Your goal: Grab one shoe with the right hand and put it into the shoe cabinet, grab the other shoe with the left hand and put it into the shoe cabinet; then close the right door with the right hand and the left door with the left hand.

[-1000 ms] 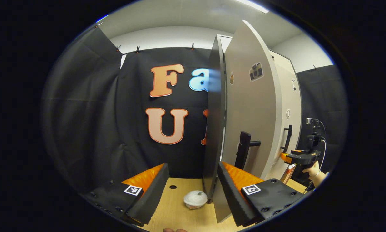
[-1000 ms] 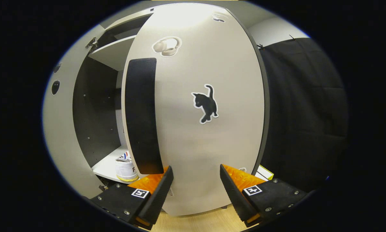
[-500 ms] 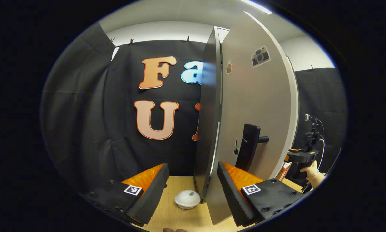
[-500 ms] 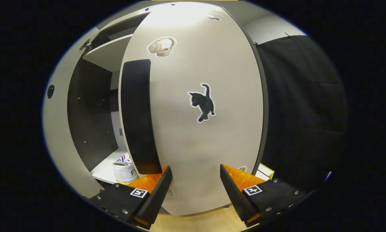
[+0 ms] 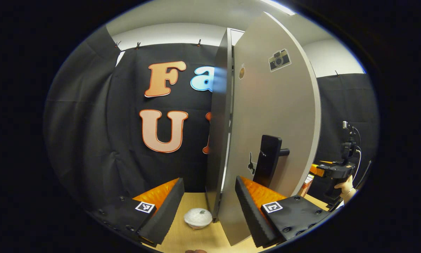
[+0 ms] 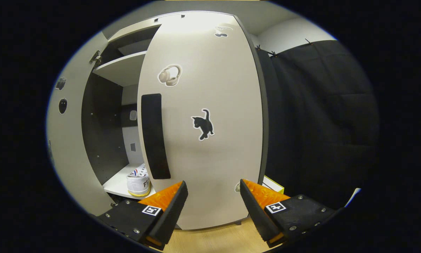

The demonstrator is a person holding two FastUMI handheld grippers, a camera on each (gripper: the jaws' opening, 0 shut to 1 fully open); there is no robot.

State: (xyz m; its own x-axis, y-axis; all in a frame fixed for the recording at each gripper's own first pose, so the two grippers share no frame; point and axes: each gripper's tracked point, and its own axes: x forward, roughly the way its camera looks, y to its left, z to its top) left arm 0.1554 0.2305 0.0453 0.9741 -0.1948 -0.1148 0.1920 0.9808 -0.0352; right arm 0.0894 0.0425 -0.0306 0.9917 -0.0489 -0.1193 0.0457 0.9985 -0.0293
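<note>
In the left gripper view the cabinet's left door point(image 5: 273, 105), pale with a camera sticker and a black handle point(image 5: 268, 160), stands ajar beside the dark cabinet side point(image 5: 217, 133). My left gripper point(image 5: 209, 181) is open, its right finger low against the door's outer face. In the right gripper view the right door point(image 6: 210, 158), with a cat sticker and a black handle point(image 6: 155, 136), stands partly open just ahead of my open right gripper point(image 6: 214, 183), not touching it. A white shoe point(image 6: 139, 179) sits on the lower shelf point(image 6: 117, 182) inside. The other shoe is hidden.
A white round lump point(image 5: 198, 218) lies on the wooden floor by the cabinet's corner. The right gripper point(image 5: 331, 170) and the hand point(image 5: 345, 186) holding it show at the far right of the left gripper view. A yellow-green box point(image 6: 273, 184) sits behind the right door.
The left door has swung further toward the cabinet and now hides the right door in the left gripper view. The right gripper has drawn back from the right door.
</note>
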